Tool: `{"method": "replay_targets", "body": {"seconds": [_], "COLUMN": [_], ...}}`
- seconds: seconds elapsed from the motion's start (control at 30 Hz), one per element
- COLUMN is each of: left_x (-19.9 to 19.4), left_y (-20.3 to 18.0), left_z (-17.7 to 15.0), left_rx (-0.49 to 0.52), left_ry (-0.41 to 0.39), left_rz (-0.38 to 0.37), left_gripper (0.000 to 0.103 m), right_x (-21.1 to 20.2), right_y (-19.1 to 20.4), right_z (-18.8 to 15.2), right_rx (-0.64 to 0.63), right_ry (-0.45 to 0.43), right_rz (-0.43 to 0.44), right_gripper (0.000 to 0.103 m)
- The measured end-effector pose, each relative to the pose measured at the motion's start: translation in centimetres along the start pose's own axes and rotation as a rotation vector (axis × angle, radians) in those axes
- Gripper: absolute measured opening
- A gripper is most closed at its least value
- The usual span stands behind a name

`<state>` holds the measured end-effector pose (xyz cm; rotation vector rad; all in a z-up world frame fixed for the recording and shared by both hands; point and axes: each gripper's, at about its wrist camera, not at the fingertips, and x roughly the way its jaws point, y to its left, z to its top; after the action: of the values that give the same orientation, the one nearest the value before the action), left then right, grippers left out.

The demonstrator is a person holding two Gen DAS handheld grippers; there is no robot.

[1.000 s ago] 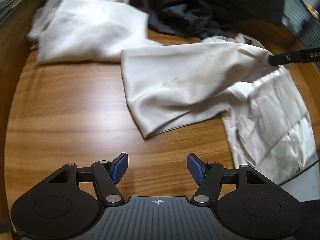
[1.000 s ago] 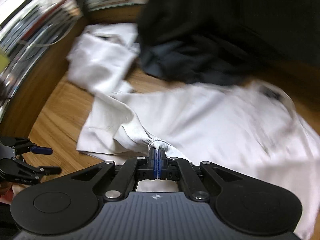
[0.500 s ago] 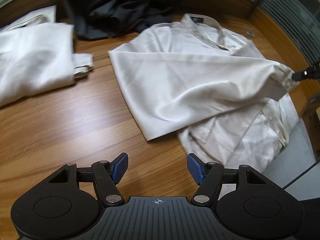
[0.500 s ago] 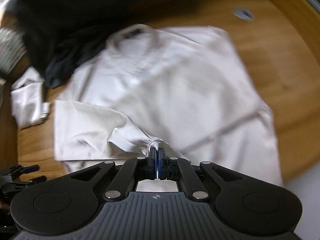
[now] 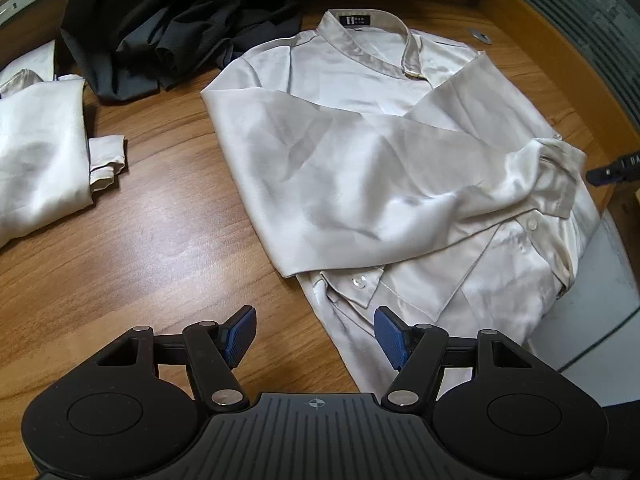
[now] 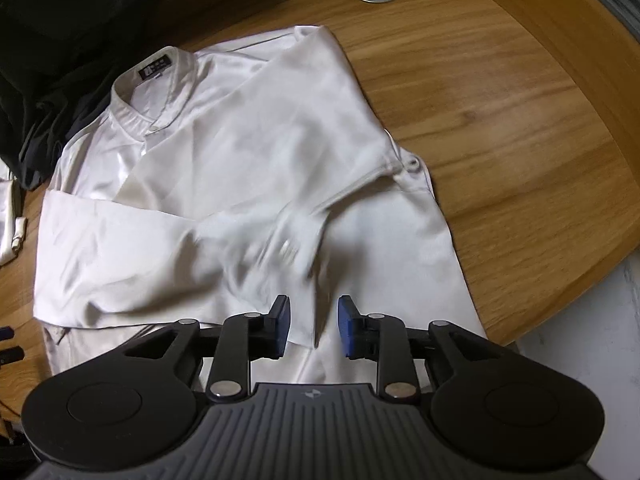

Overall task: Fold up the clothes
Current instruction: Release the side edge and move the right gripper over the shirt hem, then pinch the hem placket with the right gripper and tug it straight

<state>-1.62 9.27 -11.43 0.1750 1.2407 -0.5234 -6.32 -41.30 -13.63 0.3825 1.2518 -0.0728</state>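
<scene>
Right hand-held gripper (image 6: pixel 311 325) sits at the bottom centre of its view above the cream shirt (image 6: pixel 248 184), its jaws opening with nothing pinched between the blue pads; the blurred sleeve cuff (image 6: pixel 288 248) lies just beyond them. Across the shirt's chest a folded sleeve runs toward the left of the frame. In the left wrist view, the left hand-held gripper (image 5: pixel 316 334) hangs with jaws well apart and empty over the wood-grain tabletop (image 5: pixel 152 240), at the shirt's lower edge. The shirt is glossy satin with a band collar (image 5: pixel 372 40) and small buttons. Dark crumpled clothing (image 5: pixel 168 28) fills the upper left, and another cream garment (image 5: pixel 40 152) lies at the left edge.
</scene>
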Motion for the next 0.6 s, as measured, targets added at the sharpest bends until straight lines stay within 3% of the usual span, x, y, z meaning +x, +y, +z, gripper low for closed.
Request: {"method": "replay_targets", "body": {"seconds": [0.17,0.3,0.4,0.6], "left_x": [0.2,0.3,0.6,1.7], "left_y": [-1.3,-2.7,-3.4,-4.6], "left_z": [-0.1,0.1,0.5,1.2], "left_rx": [-0.012,0.009,0.019,0.087], "left_ry": [0.019,0.01,0.012,0.046], "left_rz": [0.019,0.022,0.006,-0.013], "left_gripper": [0.068,0.068,0.068,0.068], "right_x": [1.8,1.6,1.4,2.0], "right_y": [-0.2,3.0,5.5,8.8], "right_z": [-2.2,-5.4,-7.8,-11.8], "right_rx": [0.032,-0.121,-0.25,-0.444], "right_ry": [-0.01,-0.024,-0.025,-0.013], "right_rz": [0.057,0.082,0.079,0.013], "right_gripper": [0.034,0.033,0.022,0.022]}}
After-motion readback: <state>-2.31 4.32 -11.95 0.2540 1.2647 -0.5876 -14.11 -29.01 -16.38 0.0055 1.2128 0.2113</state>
